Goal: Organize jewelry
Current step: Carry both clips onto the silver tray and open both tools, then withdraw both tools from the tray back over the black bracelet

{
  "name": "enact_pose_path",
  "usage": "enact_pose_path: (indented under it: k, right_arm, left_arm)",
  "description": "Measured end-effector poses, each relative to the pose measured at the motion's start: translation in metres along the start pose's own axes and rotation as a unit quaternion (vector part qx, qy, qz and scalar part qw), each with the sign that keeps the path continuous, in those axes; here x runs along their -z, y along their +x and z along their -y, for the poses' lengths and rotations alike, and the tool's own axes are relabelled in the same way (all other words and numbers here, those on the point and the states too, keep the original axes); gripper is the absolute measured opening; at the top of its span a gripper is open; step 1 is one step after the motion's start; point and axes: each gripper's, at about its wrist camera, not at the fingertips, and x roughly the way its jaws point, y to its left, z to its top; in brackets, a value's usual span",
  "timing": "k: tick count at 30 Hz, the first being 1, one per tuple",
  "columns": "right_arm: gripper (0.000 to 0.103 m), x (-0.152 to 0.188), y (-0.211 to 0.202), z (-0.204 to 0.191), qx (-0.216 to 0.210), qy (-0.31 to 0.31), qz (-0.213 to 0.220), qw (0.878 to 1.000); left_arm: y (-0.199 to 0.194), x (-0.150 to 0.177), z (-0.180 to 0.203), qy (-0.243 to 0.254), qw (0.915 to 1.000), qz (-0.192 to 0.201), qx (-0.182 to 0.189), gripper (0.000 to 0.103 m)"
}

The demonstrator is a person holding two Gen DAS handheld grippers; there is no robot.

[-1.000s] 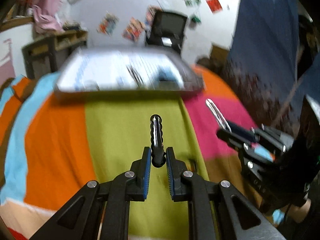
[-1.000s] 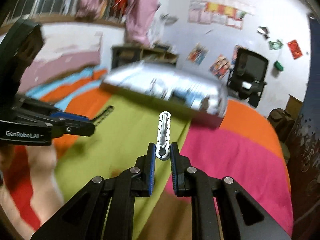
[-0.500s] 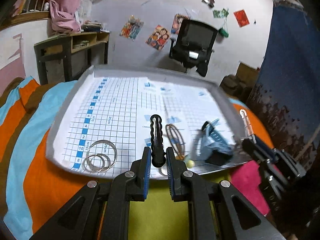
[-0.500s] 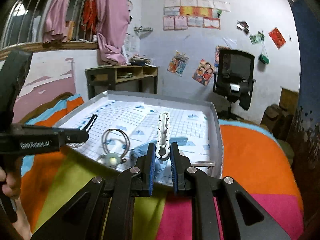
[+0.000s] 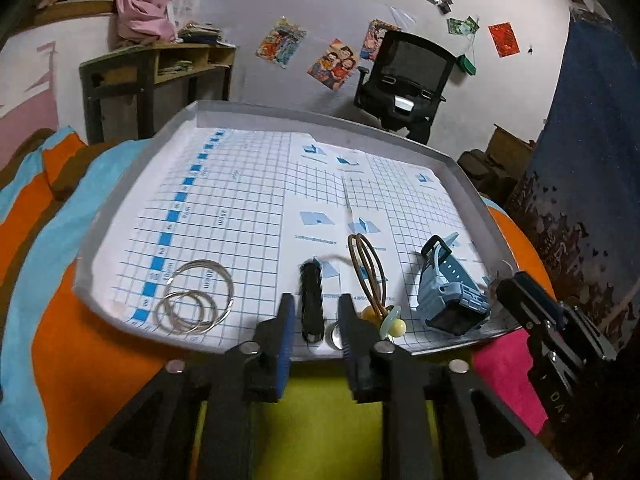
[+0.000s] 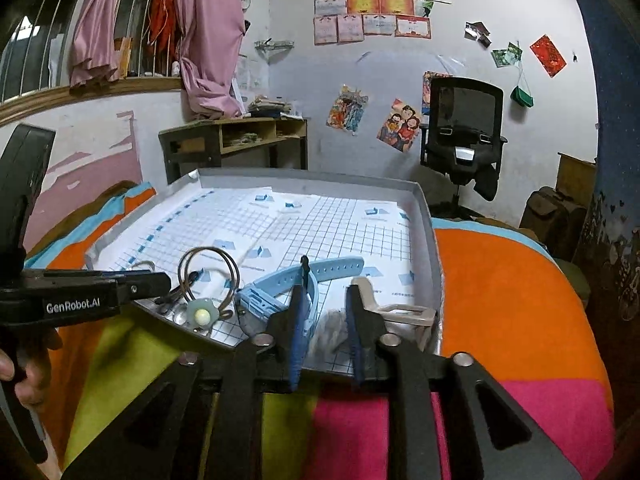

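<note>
1. The black ridged hair clip (image 5: pixel 311 305) lies on the gridded paper at the near edge of the grey tray (image 5: pixel 320 118). It sits between the spread fingers of the left gripper (image 5: pixel 316 318), which do not pinch it.
2. It looks like light, stiff plastic. Its ridges should give the pads purchase, so a hold across the narrow middle seems best.
3. Just to its right stand thin brown hoops (image 5: pixel 366 268), slippery and likely to roll. A pale flower piece with a yellow bead (image 5: pixel 394 323) lies touching them.
4. Silver bangles (image 5: pixel 196 300) lie overlapping to the left. They are thin and flat, so they are probably best taken by the rim.
5. The blue watch (image 5: pixel 448 292) is bulkier, with a floppy strap.
6. The right gripper (image 6: pixel 326 320) is also spread, with a pale blur between its fingers, too smeared to name.
</note>
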Motion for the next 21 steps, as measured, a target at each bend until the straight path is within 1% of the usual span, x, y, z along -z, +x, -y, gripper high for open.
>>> enact_pose_path:
  k: [1, 2, 3, 4, 5, 6, 7, 8, 9, 10, 11, 12, 13, 16, 17, 21]
  right_arm:
    - [0.030, -0.001, -0.005, 0.000, 0.001, 0.002, 0.006, 1.000]
    - [0.035, -0.002, -0.010, 0.002, 0.002, 0.003, 0.010, 1.000]
    - [0.038, -0.005, -0.017, 0.001, 0.007, 0.002, 0.021, 1.000]
    - [0.043, -0.007, -0.025, 0.002, 0.011, 0.001, 0.029, 1.000]
    - [0.047, -0.010, -0.033, 0.002, 0.012, 0.001, 0.037, 0.999]
    - [0.049, -0.013, -0.043, 0.003, 0.015, 0.003, 0.047, 0.999]
    - [0.053, -0.016, -0.052, 0.005, 0.017, 0.007, 0.055, 0.998]
    - [0.057, -0.019, -0.062, 0.005, 0.019, 0.012, 0.064, 0.998]
    - [0.060, -0.022, -0.075, 0.008, 0.019, 0.020, 0.074, 0.997]
    - [0.068, -0.024, -0.089, 0.011, 0.021, 0.028, 0.085, 0.996]
    - [0.080, -0.026, -0.100, 0.013, 0.022, 0.032, 0.093, 0.995]
    - [0.085, -0.029, -0.115, 0.013, 0.017, 0.033, 0.104, 0.994]
    - [0.092, -0.032, -0.131, 0.013, 0.014, 0.028, 0.117, 0.993]
    - [0.096, -0.036, -0.174, 0.009, 0.015, 0.028, 0.145, 0.989]
    - [0.101, -0.036, -0.188, 0.008, 0.014, 0.033, 0.154, 0.987]
    - [0.102, -0.027, -0.247, -0.006, 0.015, 0.035, 0.184, 0.982]
  left_arm:
    - [-0.004, 0.000, 0.000, -0.003, 1.0000, 0.004, -0.002, 0.032]
    - [-0.012, 0.001, 0.000, -0.008, 0.9999, 0.012, -0.002, 0.034]
    - [-0.020, 0.002, 0.000, -0.010, 0.9997, 0.022, -0.001, 0.041]
    - [-0.028, 0.002, 0.000, -0.011, 0.9994, 0.032, 0.000, 0.056]
    - [-0.041, 0.003, 0.000, -0.014, 0.9986, 0.051, -0.003, 0.066]
    - [-0.049, 0.004, 0.001, -0.016, 0.9978, 0.065, -0.007, 0.080]
    - [-0.065, 0.005, 0.001, -0.021, 0.9956, 0.090, -0.015, 0.087]
    - [-0.081, 0.007, 0.002, -0.025, 0.9931, 0.112, -0.023, 0.090]
    - [-0.094, 0.009, 0.002, -0.029, 0.9913, 0.124, -0.031, 0.095]
    - [-0.105, 0.010, 0.002, -0.034, 0.9896, 0.134, -0.040, 0.099]
    - [-0.116, 0.012, 0.003, -0.038, 0.9876, 0.144, -0.049, 0.101]
    - [-0.134, 0.015, 0.003, -0.041, 0.9845, 0.160, -0.058, 0.103]
    - [-0.147, 0.018, 0.004, -0.040, 0.9824, 0.172, -0.060, 0.103]
    - [-0.189, 0.029, 0.008, -0.034, 0.9773, 0.201, -0.059, 0.103]
    - [-0.200, 0.033, 0.010, -0.031, 0.9760, 0.207, -0.059, 0.103]
    - [-0.254, 0.062, 0.021, -0.016, 0.9701, 0.237, -0.050, 0.103]
